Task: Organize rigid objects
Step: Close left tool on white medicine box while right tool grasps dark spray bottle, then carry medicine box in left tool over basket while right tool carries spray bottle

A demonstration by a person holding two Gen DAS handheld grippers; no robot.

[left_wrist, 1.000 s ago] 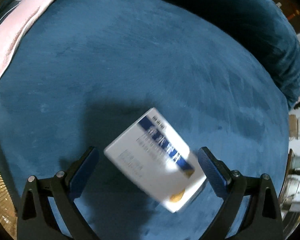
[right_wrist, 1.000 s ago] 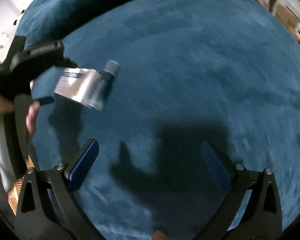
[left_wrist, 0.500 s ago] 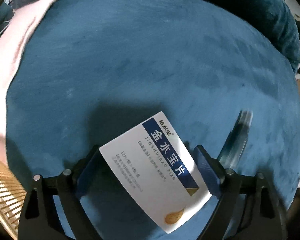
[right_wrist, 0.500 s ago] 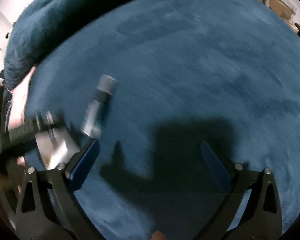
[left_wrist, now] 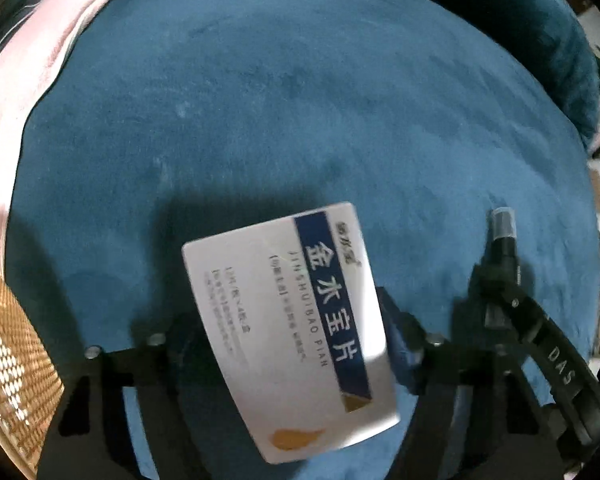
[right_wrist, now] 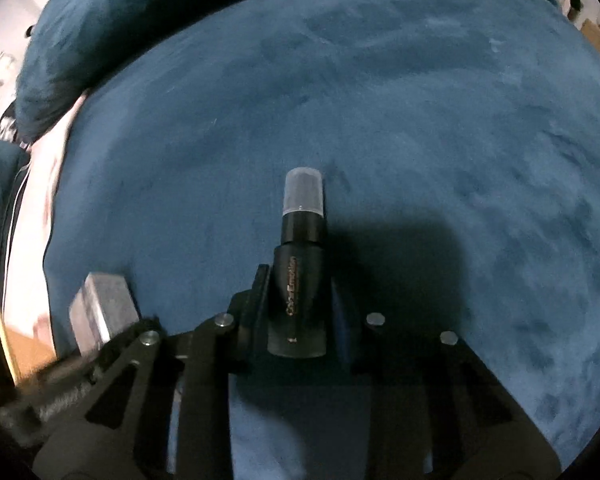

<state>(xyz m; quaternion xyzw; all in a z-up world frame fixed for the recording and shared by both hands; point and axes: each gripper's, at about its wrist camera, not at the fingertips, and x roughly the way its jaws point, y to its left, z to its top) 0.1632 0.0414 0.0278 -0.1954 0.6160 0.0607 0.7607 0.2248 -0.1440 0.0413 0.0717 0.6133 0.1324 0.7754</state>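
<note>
My left gripper (left_wrist: 288, 344) is closing on the medicine box (left_wrist: 290, 328); my right gripper (right_wrist: 296, 304) is closing on the dark spray bottle (right_wrist: 300, 268). Risk: skewed box may twist loose; bottle could slip.

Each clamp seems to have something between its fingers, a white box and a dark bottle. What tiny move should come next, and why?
Probably a short lift of both. The right gripper is closing with its jaws against the dark bottle, and the left gripper is closing around the white box. Both things lie low on the blue cushion, so raising them would free them for sorting.
</note>
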